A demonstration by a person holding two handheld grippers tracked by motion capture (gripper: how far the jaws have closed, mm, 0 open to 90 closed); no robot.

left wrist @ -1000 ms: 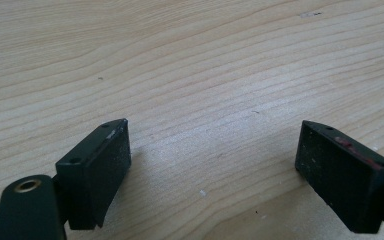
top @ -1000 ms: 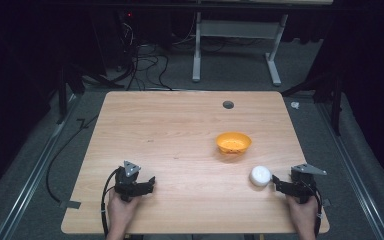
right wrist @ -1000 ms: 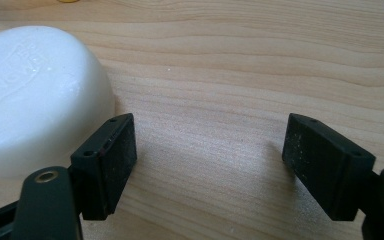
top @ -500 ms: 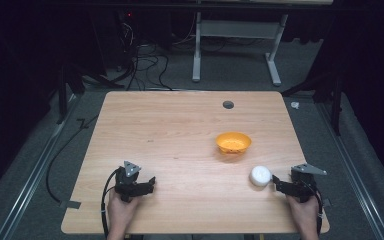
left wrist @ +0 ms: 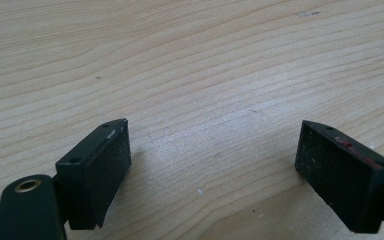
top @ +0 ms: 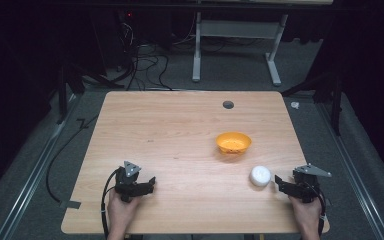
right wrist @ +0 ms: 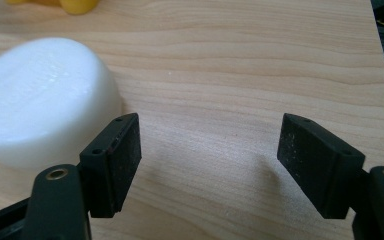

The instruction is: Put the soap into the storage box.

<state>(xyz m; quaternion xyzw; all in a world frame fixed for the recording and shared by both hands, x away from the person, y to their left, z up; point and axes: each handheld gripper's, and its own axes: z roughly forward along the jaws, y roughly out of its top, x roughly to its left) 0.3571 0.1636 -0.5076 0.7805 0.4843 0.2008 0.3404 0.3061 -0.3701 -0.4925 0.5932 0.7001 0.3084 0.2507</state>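
Both tools resting on desk [top: 180,125] near edge. Left tool [top: 147,185] jaws gaping, holding nothing. Right tool [top: 281,183] jaws gaping, just right of white puck-shaped object [top: 260,175]. Orange bowl [top: 233,142] sitting empty farther in. Nothing gripped yet; everything seemingly remaining.

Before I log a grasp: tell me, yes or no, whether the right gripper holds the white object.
No: the right gripper is open, with the white object outside it.

No readable text, labels or numbers anywhere.
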